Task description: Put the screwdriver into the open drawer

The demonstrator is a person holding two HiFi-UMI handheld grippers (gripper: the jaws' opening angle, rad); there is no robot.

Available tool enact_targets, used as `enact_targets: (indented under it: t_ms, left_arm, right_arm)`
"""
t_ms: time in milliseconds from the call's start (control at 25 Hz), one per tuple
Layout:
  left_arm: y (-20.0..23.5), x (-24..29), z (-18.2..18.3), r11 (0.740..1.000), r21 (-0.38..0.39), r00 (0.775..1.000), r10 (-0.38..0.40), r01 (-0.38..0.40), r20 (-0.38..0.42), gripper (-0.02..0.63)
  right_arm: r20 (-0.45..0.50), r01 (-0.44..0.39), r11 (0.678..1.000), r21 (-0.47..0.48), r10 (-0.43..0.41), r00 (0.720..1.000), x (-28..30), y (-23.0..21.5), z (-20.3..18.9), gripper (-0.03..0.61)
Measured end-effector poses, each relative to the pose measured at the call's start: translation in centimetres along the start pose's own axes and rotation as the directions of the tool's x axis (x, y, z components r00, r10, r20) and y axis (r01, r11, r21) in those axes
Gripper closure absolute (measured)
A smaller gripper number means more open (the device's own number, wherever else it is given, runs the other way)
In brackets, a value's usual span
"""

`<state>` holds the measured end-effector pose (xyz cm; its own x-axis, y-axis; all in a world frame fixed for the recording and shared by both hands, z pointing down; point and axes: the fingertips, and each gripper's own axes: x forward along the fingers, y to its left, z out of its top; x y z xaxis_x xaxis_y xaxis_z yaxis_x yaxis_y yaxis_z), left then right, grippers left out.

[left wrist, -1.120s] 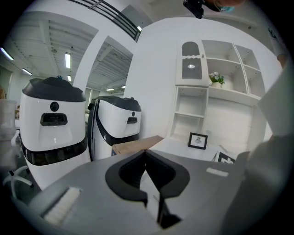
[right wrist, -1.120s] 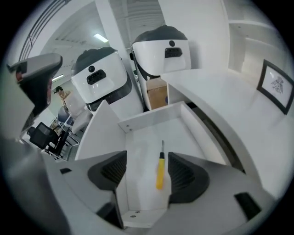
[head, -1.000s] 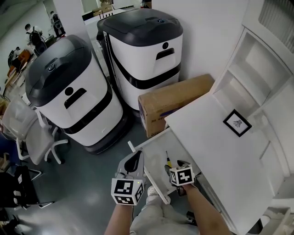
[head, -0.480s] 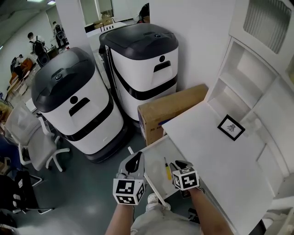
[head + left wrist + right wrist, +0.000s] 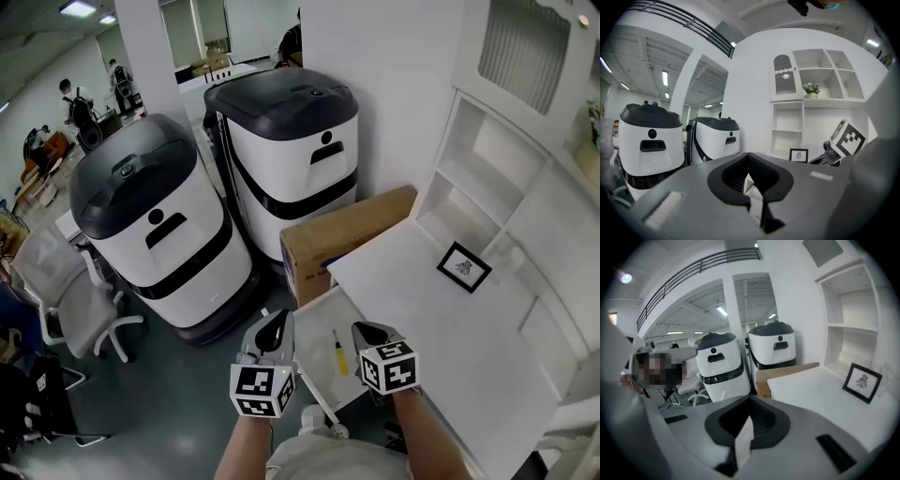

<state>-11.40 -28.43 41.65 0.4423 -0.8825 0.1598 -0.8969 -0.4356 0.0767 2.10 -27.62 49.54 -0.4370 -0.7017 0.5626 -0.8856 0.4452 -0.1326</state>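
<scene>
Screwdriver (image 5: pixel 339 352) lies in the drawer (image 5: pixel 317 323), left tongs (image 5: pixel 271 330) and right tongs (image 5: pixel 368 331) both closed and empty, so best back away clear of the drawer's front edge.

The right tongs (image 5: pixel 367 330) have risen out of the white open drawer (image 5: pixel 317 321) and closed empty. The yellow-handled screwdriver (image 5: pixel 338 352) now lies uncovered inside. The left tongs (image 5: pixel 272 330) seem slightly higher too.

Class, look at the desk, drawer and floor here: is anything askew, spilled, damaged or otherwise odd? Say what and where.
Nothing stands out. The screwdriver lies inside the open drawer, the picture frame sits on the desk, and the cardboard box stands on the floor beside the desk.
</scene>
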Motion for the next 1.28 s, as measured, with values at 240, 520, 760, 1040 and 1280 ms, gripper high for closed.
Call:
enact_targets:
  t_ms: [240,520,760,1040,1280]
  left_arm:
    - [0.2,-0.2,2.0,1.0,0.021,0.999,-0.005,0.005,0.035,0.604]
    - [-0.3,-0.2,4.8,0.997,0.072,0.996,-0.025,0.019,0.09,0.604]
    - [-1.2,-0.7,7.5,0.992,0.125,0.989,-0.044,0.026,0.142,0.604]
    - [-1.6,-1.4,10.6,0.988,0.155,0.976,-0.056,0.023,0.211,0.604]
    - [-2.0,-2.2,12.5,0.985,0.169,0.964,-0.067,0.023,0.257,0.604]
  right_arm:
    - [0.116,0.024,0.999,-0.049,-0.019,0.993,-2.7,0.1,4.0,0.571]
    - [0.25,0.056,0.998,-0.04,-0.045,0.967,-6.0,-0.3,7.8,0.571]
    - [0.374,0.094,0.995,-0.035,-0.074,0.925,-9.6,-1.5,10.9,0.572]
    - [0.52,0.158,0.985,-0.072,-0.098,0.849,-15.1,-2.7,14.8,0.571]
    - [0.585,0.212,0.973,-0.093,-0.118,0.802,-18.3,-3.0,16.2,0.572]
